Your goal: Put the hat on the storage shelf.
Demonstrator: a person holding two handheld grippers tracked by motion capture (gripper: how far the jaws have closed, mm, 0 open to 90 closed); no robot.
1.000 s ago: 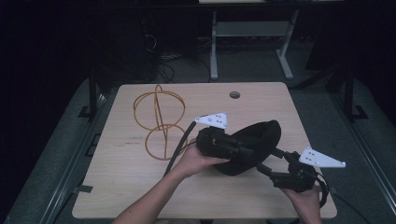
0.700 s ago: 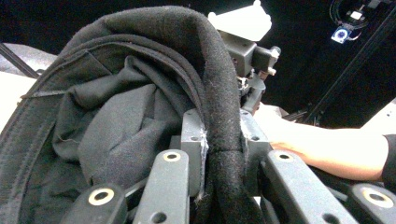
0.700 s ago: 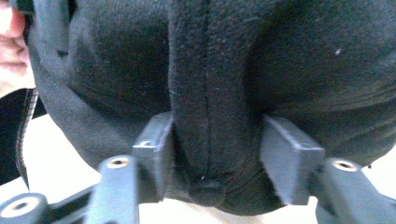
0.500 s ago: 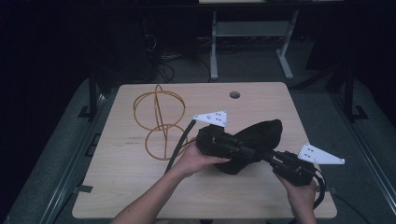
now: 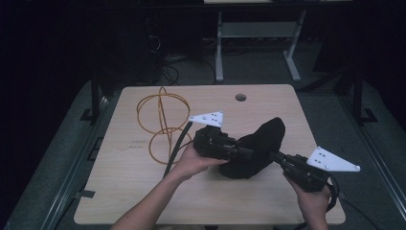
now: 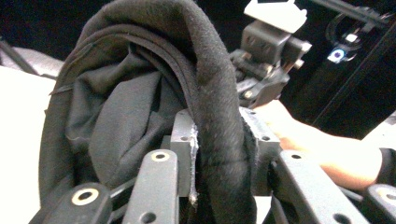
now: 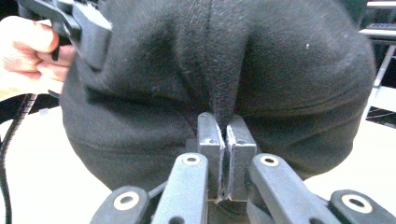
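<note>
Black fleece garment (image 5: 256,148) bunched right of the orange wire rack (image 5: 160,122). Looks soft, light, floppy, not slippery; best taken at a thick folded edge. Left gripper (image 6: 219,154) jaws just loosening around a fold. Right gripper (image 7: 226,135) clamped tight on a pinch.

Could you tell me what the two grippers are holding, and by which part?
Both hold the black fleece cloth: the left gripper around its thick rolled edge, the right gripper pinching a fold.
</note>
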